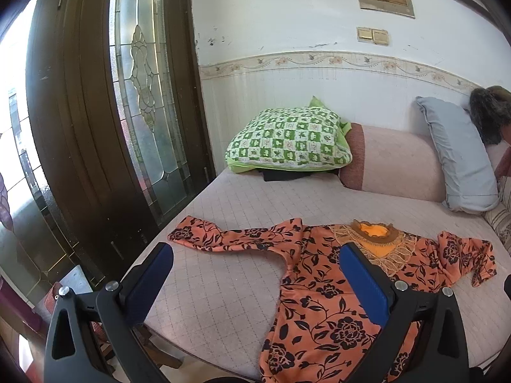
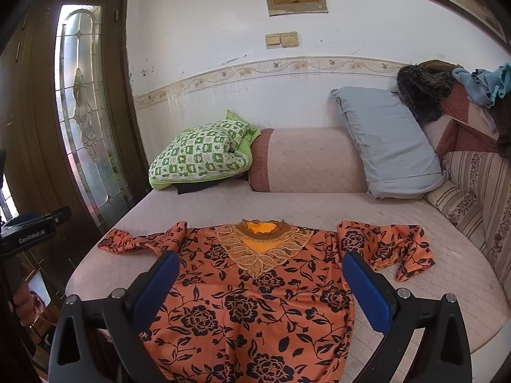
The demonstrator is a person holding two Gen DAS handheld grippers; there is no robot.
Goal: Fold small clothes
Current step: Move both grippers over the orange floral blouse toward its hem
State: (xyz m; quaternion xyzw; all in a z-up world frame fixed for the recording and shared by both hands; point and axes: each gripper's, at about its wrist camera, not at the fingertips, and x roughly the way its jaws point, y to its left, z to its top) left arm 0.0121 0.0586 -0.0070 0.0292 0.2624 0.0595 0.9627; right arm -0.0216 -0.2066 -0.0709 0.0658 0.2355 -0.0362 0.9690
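Observation:
An orange long-sleeved top with a black flower print point(image 1: 322, 300) point(image 2: 249, 300) lies spread flat, front up, on the pink quilted bed point(image 1: 223, 191) point(image 2: 319, 210). Its embroidered neckline point(image 2: 262, 242) points toward the pillows. Both sleeves lie stretched out sideways; the right sleeve point(image 2: 386, 249) is a little crumpled. My left gripper point(image 1: 255, 274) is open and empty, above the top's left side. My right gripper point(image 2: 262, 284) is open and empty, above the middle of the top. The top's lower hem is out of view.
A green checked pillow point(image 2: 204, 156), a pink bolster point(image 2: 303, 159) and a grey-blue pillow point(image 2: 386, 140) lie at the bed's head by the wall. A wooden door with leaded glass point(image 1: 143, 95) stands left. Striped cushions and loose clothes point(image 2: 472, 172) sit right.

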